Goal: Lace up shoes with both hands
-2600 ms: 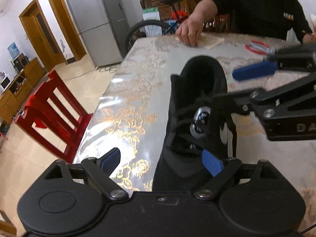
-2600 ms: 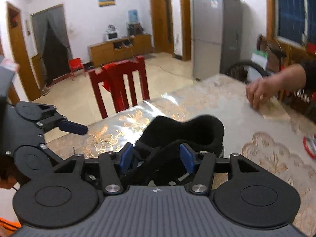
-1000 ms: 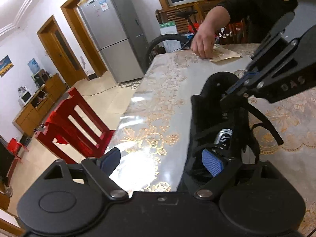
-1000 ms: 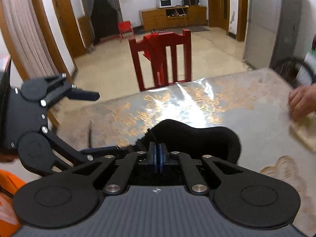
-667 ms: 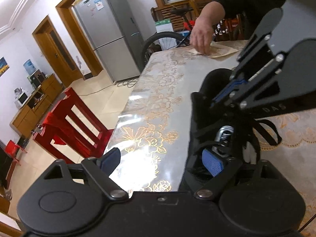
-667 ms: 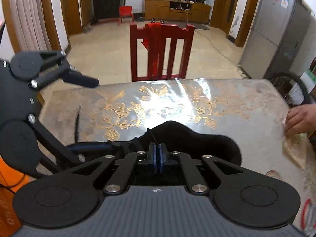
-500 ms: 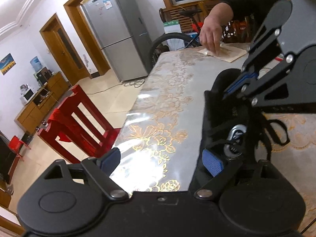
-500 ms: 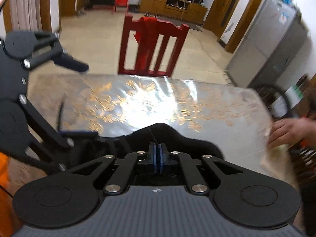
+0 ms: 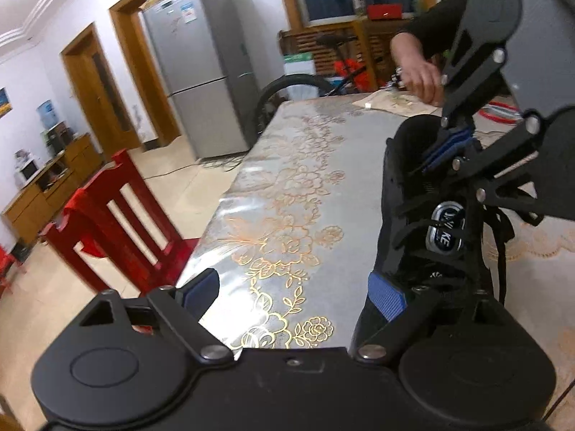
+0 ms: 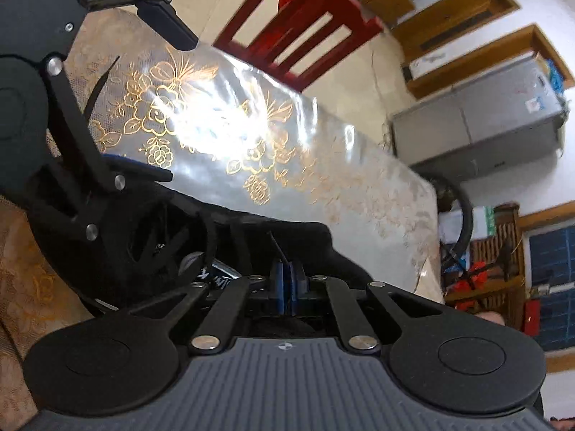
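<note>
A: Left wrist view. What lies ahead of my left gripper [image 9: 293, 289]?

B: Its jaws stand wide apart with nothing between them. The black shoe [image 9: 413, 222] sits on the table [image 9: 287, 194], which is covered with a gold-flowered cloth. The shoe is my landmark: the right-hand blue pad [image 9: 386, 296] lies just beside its near end, while the other pad hangs over the table's near edge, well apart from the shoe.

A: And my right gripper [image 9: 447, 145] in that view?

B: It comes in above the shoe's opening, blue pads pressed together. A thin black lace [image 9: 501, 251] hangs in loops down the shoe's far side. An oval badge [image 9: 445, 231] shows on the tongue.

A: Beyond the shoe?

B: Another person's hand [image 9: 420, 79] rests on a paper at the far end of the table. A red chair [image 9: 118, 230] stands off the table's left side, and a grey fridge [image 9: 201, 82] behind.

A: Right wrist view. The picture is tilted. What does my right gripper [image 10: 287, 289] hold?

B: Its pads are clenched, and a thin black lace end [image 10: 278, 248] sticks up from between them, directly over the shoe [image 10: 251, 237]. My left gripper [image 10: 143, 107] stands spread open at the shoe's left end, one finger low against the shoe, the other raised over the table [image 10: 323, 151].
</note>
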Motion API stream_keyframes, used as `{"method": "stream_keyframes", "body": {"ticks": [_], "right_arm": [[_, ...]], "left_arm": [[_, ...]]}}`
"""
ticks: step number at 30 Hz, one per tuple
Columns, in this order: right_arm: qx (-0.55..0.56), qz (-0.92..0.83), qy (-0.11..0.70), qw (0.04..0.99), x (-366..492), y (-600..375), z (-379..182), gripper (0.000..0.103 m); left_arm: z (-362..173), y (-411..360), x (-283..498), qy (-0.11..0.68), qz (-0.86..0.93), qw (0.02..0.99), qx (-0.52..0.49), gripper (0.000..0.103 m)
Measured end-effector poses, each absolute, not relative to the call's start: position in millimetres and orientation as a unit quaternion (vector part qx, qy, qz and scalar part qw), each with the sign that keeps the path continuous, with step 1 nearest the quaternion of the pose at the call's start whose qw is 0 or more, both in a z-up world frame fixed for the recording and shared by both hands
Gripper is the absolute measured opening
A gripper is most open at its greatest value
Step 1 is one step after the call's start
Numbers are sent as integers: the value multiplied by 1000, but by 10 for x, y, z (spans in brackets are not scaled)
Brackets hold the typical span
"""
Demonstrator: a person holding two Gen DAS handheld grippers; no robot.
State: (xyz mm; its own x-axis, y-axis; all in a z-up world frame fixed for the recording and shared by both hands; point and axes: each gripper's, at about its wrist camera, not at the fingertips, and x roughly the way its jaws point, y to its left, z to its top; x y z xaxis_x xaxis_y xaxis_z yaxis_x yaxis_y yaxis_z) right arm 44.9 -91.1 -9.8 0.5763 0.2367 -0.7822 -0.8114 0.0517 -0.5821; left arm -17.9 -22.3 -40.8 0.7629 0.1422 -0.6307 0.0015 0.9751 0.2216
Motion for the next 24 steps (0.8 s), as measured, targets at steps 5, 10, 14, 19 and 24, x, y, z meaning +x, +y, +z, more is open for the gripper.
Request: {"method": "stream_keyframes", "body": {"ticks": [5,10,14,19,24], "right_arm": [[-563,355,308,679,590,-803,-117,4],[-552,338,327,689,656,-739,-154,4],[-514,331,351,709,733,-723,-118,4],[-487,344,358,718,713,-717,-140,4],[-447,342,368,741,715,-725,-156,4]], "left_arm": [[-438,-96,-112,343,-8,935,88,89],[-461,49,-31,355,-36,932,65,89],[-475,82,-4,359,-50,930,59,89],[-481,94,3,360,-55,929,60,89],[-482,104,3,365,-54,928,60,89]]}}
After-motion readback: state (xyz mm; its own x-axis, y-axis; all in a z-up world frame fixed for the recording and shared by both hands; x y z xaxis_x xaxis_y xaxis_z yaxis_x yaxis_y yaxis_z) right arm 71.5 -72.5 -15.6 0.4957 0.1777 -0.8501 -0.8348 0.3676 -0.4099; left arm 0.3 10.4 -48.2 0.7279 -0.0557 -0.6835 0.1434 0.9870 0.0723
